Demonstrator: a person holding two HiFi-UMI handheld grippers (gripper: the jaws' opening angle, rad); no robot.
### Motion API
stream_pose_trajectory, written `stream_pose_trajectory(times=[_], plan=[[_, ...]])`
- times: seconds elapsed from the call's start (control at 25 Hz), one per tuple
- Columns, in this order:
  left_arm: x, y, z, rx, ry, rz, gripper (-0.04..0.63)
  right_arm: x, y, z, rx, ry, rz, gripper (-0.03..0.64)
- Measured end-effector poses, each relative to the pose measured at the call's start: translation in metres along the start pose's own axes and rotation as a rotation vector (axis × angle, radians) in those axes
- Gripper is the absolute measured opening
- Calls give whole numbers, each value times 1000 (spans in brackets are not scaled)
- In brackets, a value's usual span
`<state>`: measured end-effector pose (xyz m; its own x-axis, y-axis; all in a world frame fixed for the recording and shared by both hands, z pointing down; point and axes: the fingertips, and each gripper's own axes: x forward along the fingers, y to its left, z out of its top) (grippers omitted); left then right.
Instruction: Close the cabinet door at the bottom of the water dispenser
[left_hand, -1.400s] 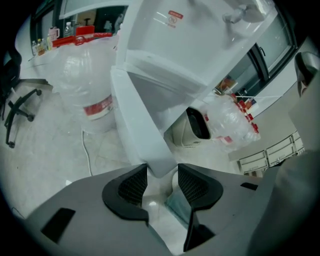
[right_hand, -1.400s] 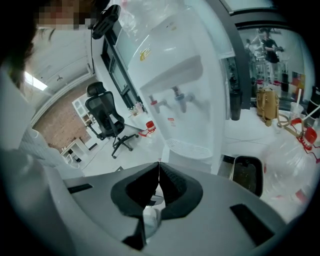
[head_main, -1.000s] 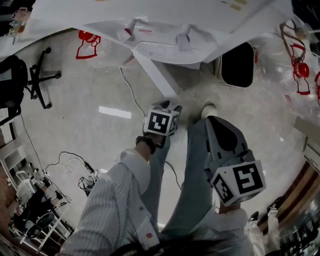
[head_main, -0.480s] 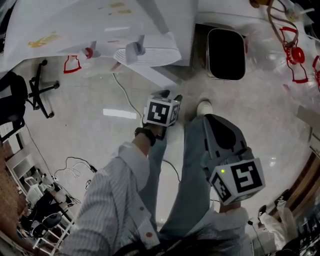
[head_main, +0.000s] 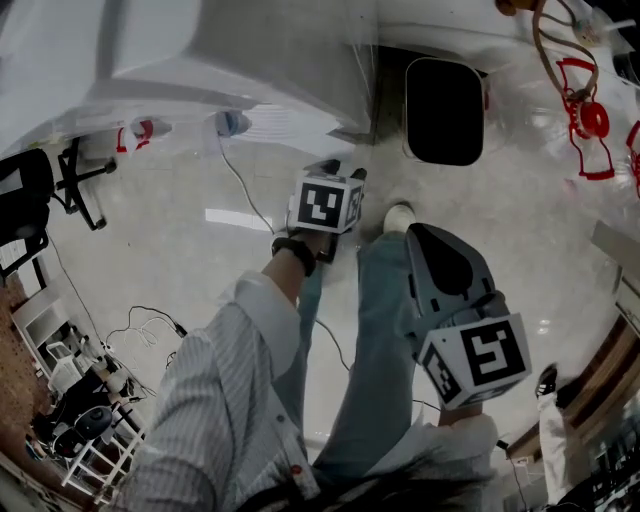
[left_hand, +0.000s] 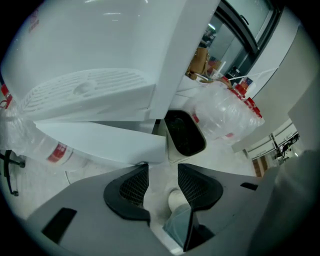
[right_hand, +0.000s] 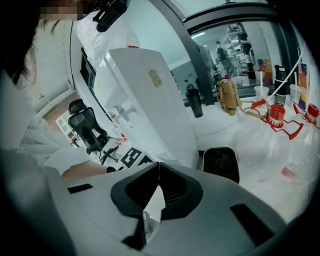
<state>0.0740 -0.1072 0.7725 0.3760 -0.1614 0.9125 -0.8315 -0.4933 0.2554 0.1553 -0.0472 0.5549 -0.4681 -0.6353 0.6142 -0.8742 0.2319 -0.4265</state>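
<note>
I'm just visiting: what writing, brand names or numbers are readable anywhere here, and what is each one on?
No text here can be read.
Sticker on the white water dispenser: print too small to read.
Red label on a clear water bottle: blurred.
Cubes held in the hands: black-and-white square patterns, no letters.
</note>
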Motion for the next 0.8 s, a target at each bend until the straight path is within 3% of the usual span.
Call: stream_pose_trajectory(times=[0.28, 0.8], plan=[[6, -3, 26, -30, -16, 19, 186, 6, -15, 9, -13, 18, 19, 14], [11, 1, 25, -70, 56, 115, 187, 18, -36, 12, -28, 87, 48, 14]])
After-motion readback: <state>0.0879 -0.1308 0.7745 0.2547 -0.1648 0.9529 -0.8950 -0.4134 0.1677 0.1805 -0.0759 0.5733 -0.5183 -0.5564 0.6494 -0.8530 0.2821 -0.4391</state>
